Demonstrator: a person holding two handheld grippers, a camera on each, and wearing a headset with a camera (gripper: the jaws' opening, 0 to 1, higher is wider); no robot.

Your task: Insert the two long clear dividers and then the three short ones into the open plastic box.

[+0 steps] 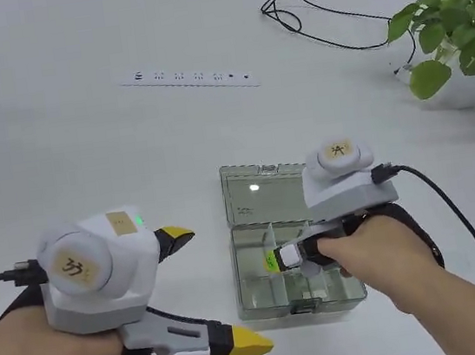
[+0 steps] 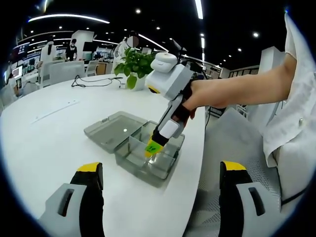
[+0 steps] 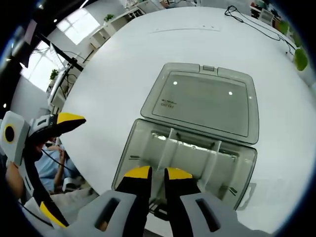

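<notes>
Open plastic box on the tabletop, both long dividers seated; right gripper, fingers narrow, over its compartments, possibly placing a short divider; left gripper wide, empty, beside it.

The right gripper dipped its tips into the open plastic box, its lid flat behind. The left gripper hovered beside it, jaws wide apart. A power strip, black cable and potted plant lay beyond.
</notes>
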